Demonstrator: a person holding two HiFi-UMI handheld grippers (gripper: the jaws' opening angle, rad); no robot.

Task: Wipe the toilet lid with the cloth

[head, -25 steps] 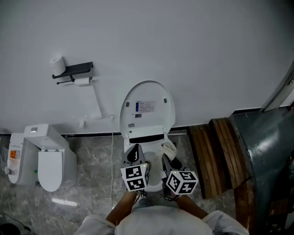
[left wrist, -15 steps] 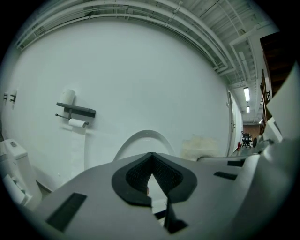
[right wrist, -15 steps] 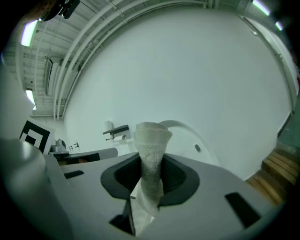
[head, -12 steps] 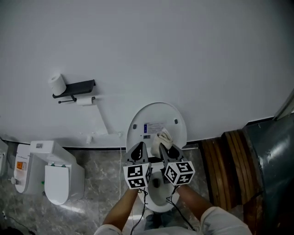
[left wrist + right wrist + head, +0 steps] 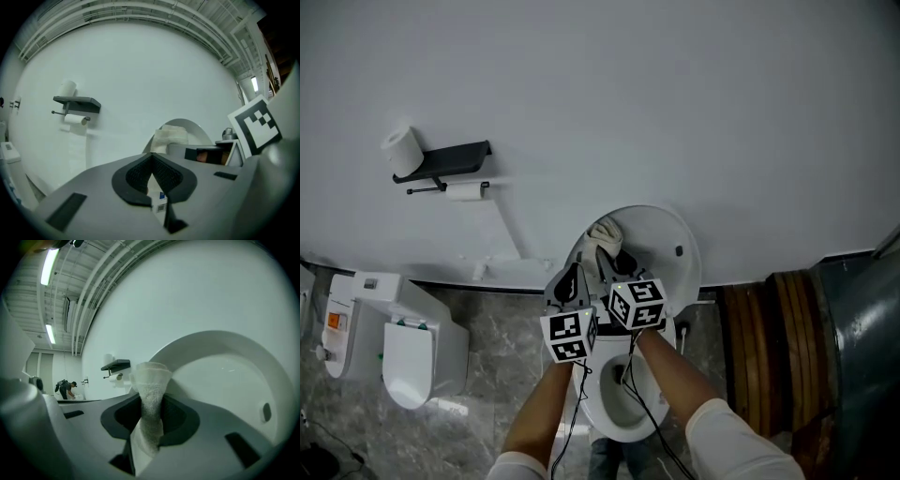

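The white toilet lid (image 5: 670, 246) stands raised against the wall. My right gripper (image 5: 608, 255) is shut on a folded white cloth (image 5: 604, 233), which sits at the lid's upper left edge. In the right gripper view the cloth (image 5: 150, 389) sticks up between the pads, with the lid's inner face (image 5: 225, 376) right behind it. My left gripper (image 5: 571, 276) hovers just left of it, shut with nothing in it. The left gripper view shows its jaws (image 5: 151, 158) closed, with the cloth (image 5: 171, 137) and the lid (image 5: 199, 132) beyond them.
The open toilet bowl (image 5: 619, 412) lies below my arms. A black shelf with a paper roll (image 5: 439, 157) hangs on the wall to the left. A second white toilet unit (image 5: 398, 342) stands at far left. Wooden slats (image 5: 764, 328) lie on the floor to the right.
Both grippers have moved up from over the seat towards the raised lid. The cloth has travelled with the right gripper to the lid's upper left edge.
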